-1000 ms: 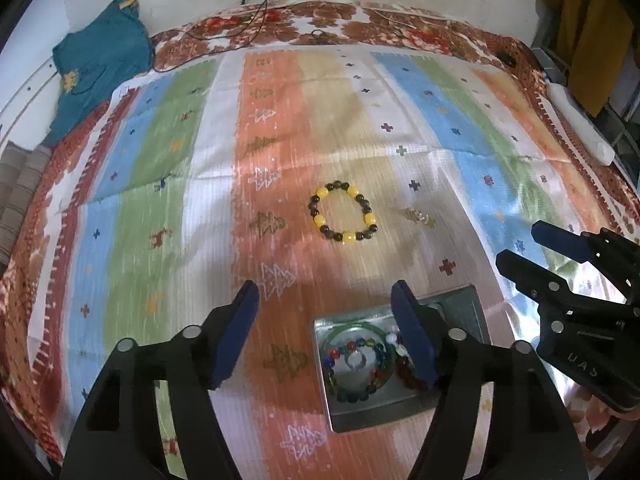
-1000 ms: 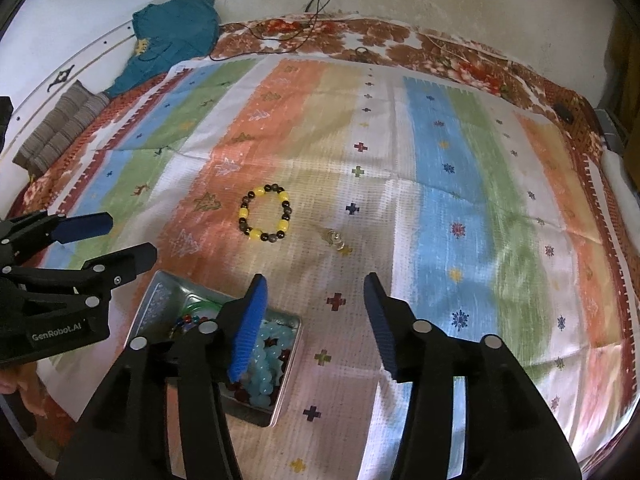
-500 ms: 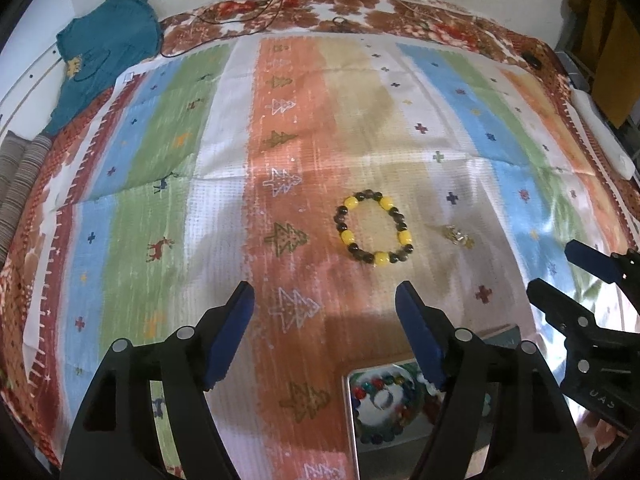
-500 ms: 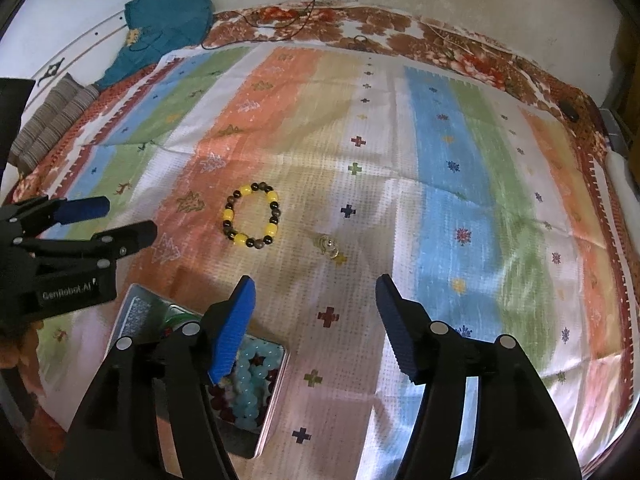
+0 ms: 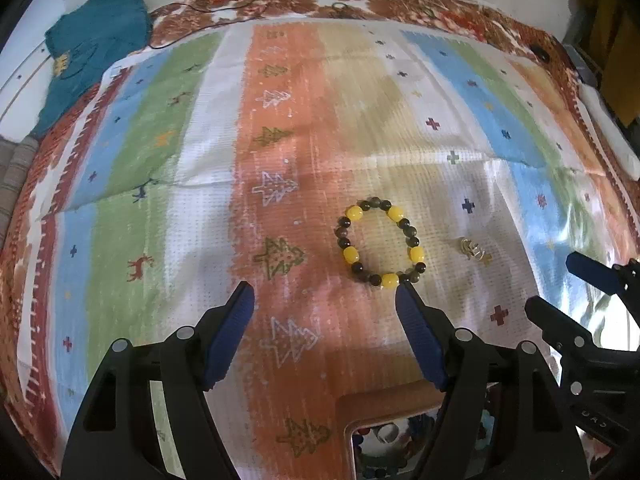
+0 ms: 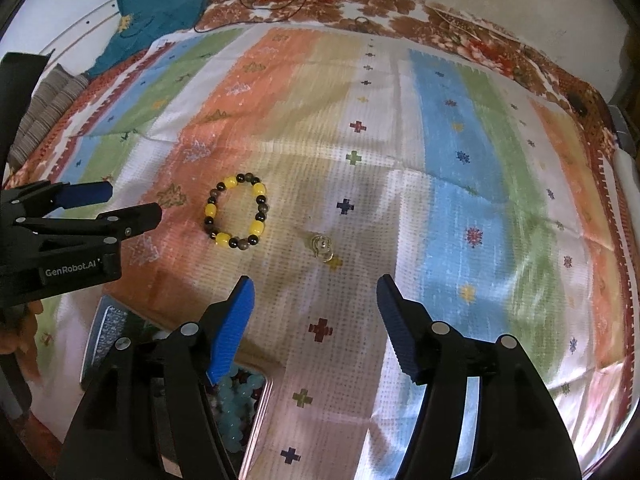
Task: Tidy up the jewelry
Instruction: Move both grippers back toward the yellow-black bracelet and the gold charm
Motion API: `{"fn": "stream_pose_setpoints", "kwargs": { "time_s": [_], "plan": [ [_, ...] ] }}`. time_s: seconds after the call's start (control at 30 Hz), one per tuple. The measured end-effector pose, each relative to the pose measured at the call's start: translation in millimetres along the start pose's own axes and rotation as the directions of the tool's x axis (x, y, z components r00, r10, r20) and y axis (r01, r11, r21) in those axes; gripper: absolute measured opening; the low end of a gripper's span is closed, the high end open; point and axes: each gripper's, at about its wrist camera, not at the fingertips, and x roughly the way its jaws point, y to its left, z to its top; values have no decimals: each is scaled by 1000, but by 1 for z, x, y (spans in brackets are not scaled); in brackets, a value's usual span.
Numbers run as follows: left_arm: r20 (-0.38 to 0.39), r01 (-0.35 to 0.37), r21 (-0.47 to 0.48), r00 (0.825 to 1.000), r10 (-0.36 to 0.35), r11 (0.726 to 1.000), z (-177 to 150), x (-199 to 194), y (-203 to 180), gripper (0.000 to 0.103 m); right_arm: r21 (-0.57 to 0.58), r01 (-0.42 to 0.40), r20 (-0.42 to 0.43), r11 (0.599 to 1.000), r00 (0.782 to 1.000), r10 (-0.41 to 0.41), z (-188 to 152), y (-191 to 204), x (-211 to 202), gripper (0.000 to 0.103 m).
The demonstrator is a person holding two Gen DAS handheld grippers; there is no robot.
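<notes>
A bracelet of yellow and dark beads (image 5: pixel 381 241) (image 6: pixel 236 211) lies flat on the striped cloth. A small silver ring (image 5: pixel 470 248) (image 6: pixel 321 245) lies to its right. A metal tin (image 5: pixel 384 446) (image 6: pixel 132 364) with several bead bracelets sits at the near edge, partly hidden by the grippers. My left gripper (image 5: pixel 325 296) is open and empty, just short of the bracelet. My right gripper (image 6: pixel 315 289) is open and empty, just short of the ring.
The striped cloth (image 5: pixel 200 160) covers a bed. A teal garment (image 5: pixel 92 52) lies at the far left corner. A black cable (image 6: pixel 276 4) runs along the far edge by the wall. A white object (image 5: pixel 608 128) lies at the right edge.
Both grippers have moved forward over the cloth, away from the tin and closer to the bracelet and ring. The tin has slid toward the bottom of both views. Both stay open.
</notes>
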Motion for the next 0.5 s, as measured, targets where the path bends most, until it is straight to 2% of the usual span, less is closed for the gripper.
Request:
{"fn": "stream_pose_setpoints", "kwargs": {
  "time_s": [0.5],
  "plan": [
    [-64,5,29,998,-3,1000,12,34,-1,73,8,-5,-64,1000,998,5,10,-5,36,63]
  ]
}}
